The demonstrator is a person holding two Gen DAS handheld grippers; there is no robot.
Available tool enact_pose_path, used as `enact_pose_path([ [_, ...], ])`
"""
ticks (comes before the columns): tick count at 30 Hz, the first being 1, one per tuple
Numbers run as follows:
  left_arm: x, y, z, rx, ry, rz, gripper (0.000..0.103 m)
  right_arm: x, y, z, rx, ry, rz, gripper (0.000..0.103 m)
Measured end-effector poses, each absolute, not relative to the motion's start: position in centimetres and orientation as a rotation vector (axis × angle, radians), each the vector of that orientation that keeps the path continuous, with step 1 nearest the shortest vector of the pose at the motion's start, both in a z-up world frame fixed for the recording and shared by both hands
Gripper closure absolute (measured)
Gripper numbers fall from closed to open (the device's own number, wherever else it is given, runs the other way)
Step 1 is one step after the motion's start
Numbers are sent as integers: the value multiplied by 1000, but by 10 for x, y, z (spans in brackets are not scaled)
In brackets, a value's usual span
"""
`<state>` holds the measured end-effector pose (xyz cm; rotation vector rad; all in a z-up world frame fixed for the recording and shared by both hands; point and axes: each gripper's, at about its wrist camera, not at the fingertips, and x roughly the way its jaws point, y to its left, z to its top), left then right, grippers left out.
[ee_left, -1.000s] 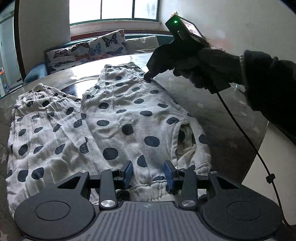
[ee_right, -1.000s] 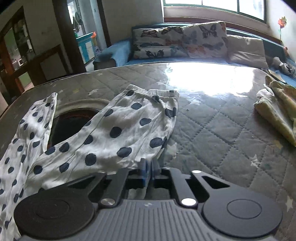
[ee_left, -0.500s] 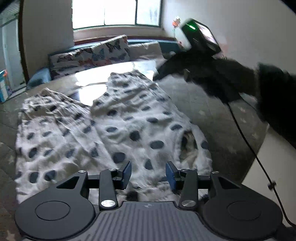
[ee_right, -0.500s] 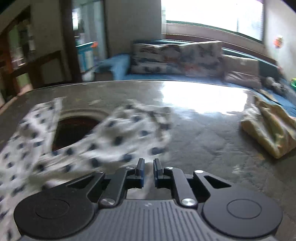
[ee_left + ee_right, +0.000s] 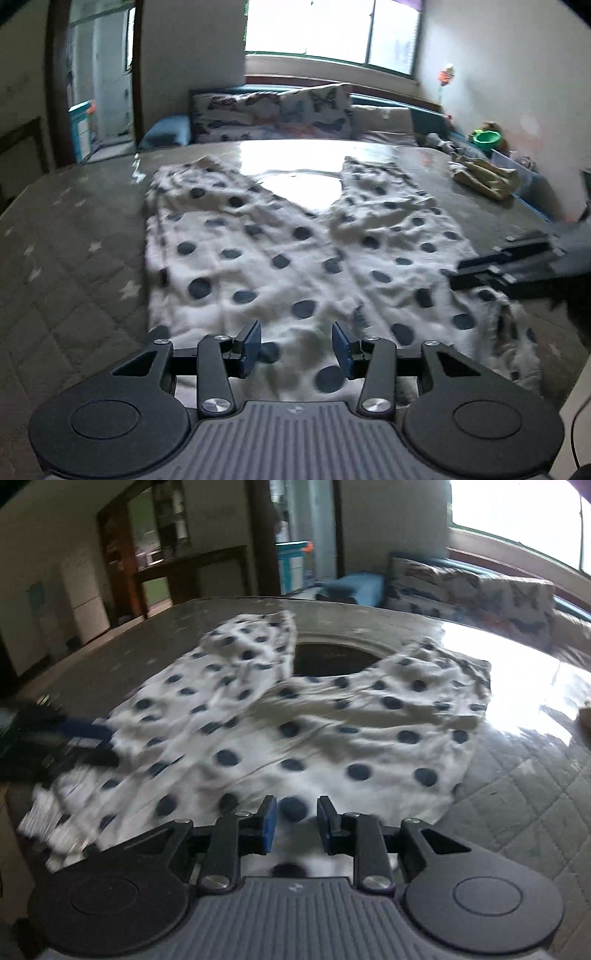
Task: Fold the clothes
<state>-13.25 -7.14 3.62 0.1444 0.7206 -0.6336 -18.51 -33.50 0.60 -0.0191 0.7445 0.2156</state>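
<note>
White trousers with dark polka dots [image 5: 280,254] lie spread on the quilted table [image 5: 74,258], both legs pointing away towards the window. My left gripper [image 5: 295,345] hovers open over the near waist end, and no cloth is pinched between its blue pads. In the right wrist view the trousers [image 5: 325,723] fill the middle. My right gripper [image 5: 293,825] is over their near edge with its jaws opening; cloth lies below the gap but is not gripped. Each gripper shows blurred in the other's view: the right gripper [image 5: 502,269] and the left gripper [image 5: 70,738].
A crumpled yellow cloth [image 5: 484,177] lies at the table's far right. A dark round inset [image 5: 332,657] shows between the trouser legs. A sofa with butterfly cushions [image 5: 280,114] stands behind the table, with a green bowl [image 5: 487,137] at its right end. The table edge runs close on the right.
The right gripper was shut at the end of the far trouser leg; it has let go, drawn back towards the near side, and its jaws have parted. The left gripper slid sideways along the waist and rolled.
</note>
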Motion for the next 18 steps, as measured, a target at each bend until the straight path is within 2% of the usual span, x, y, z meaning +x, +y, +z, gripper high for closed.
enact_pose_path([
  [9,-134,-49,28,148,737,-603,57,-219,-328,-2,-98,766,224,71],
  [18,-124,-31,43,97,685,-495,52,-220,-359,16,8,654,103,64],
])
